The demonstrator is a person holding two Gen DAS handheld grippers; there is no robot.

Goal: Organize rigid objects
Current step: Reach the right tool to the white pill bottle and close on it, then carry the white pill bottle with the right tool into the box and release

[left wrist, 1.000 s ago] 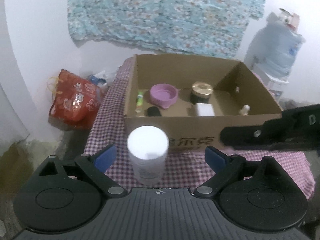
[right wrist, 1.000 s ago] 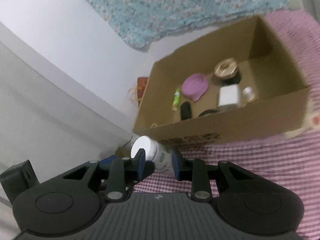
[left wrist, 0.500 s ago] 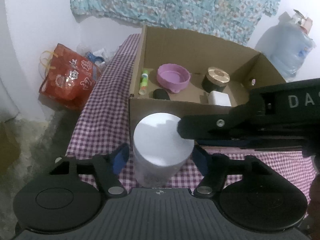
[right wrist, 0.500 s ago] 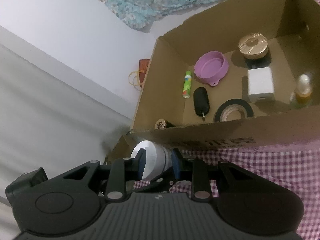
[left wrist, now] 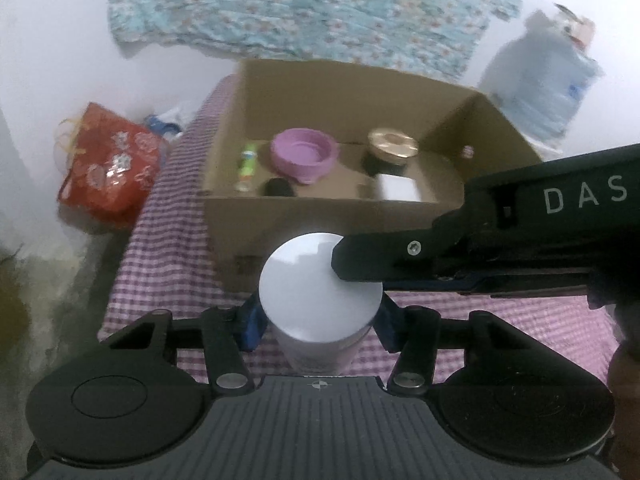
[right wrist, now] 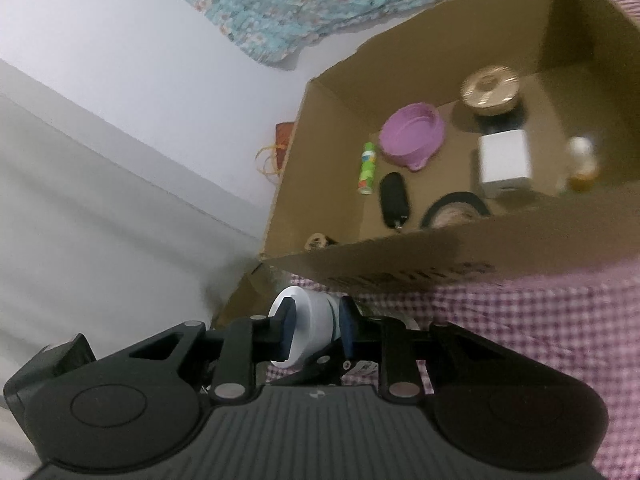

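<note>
A white-capped bottle (left wrist: 316,300) is gripped by both tools at once. My left gripper (left wrist: 318,320) is shut on its body just below the cap. My right gripper (right wrist: 314,330) is shut on the white cap (right wrist: 308,326), and its arm (left wrist: 500,248) crosses the left wrist view from the right. Behind stands an open cardboard box (left wrist: 320,224), also in the right wrist view (right wrist: 400,256). It holds a purple bowl (left wrist: 304,156), a gold-lidded jar (left wrist: 392,150), a white cube (right wrist: 504,158), a green tube (right wrist: 367,168), a black object (right wrist: 394,198) and a tape roll (right wrist: 456,210).
The box sits on a purple checked tablecloth (left wrist: 168,240). A red bag (left wrist: 108,168) lies on the floor at the left. A large water jug (left wrist: 548,80) stands at the right. A floral cloth (left wrist: 312,4) hangs on the white wall.
My left gripper's fingers have closed from wide open onto the bottle. My right gripper has come in over the bottle with the cap held throughout, and the bottle now sits closer to the left camera.
</note>
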